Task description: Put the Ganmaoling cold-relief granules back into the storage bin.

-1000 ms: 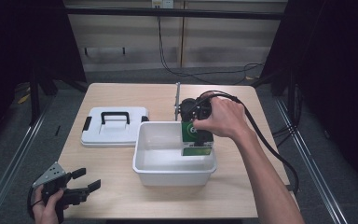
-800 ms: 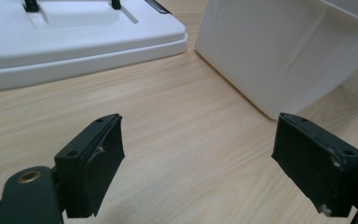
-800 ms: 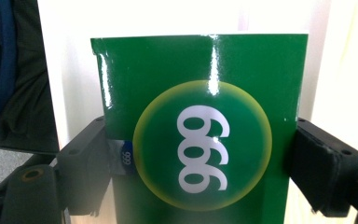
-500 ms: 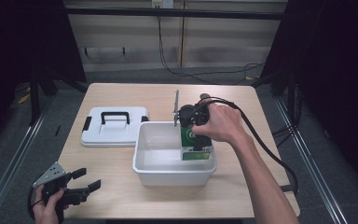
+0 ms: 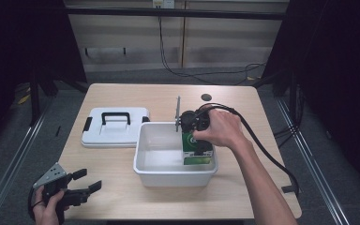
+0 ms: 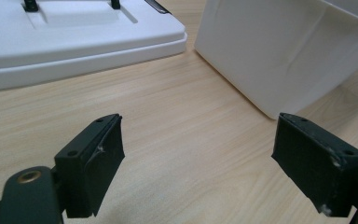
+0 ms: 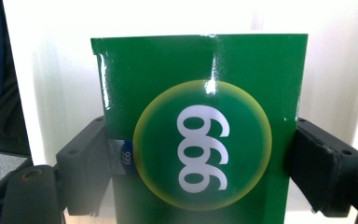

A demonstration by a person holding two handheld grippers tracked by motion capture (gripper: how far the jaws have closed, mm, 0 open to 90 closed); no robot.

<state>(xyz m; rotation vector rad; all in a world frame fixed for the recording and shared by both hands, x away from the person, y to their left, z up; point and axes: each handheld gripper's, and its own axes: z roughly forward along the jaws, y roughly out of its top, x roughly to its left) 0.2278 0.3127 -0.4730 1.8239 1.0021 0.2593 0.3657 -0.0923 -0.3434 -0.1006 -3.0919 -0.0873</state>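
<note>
Two hand-held grippers: the right hand-held gripper (image 5: 198,140), squeezing the green box (image 7: 200,140), has moved it lower into the white tub (image 5: 143,164) mid-frame, nearly ready to drop, while the left hand-held gripper (image 5: 82,185) waits wide open and empty at lower left.

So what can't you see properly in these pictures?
- Green box, right gripper view: its bottom is cut off by the picture's edge, so whether it touches the tub floor is unknown.
- Same box, high view: the hand and right hand-held gripper cover its top.
- White tub: its near wall hides part of the floor.
</note>
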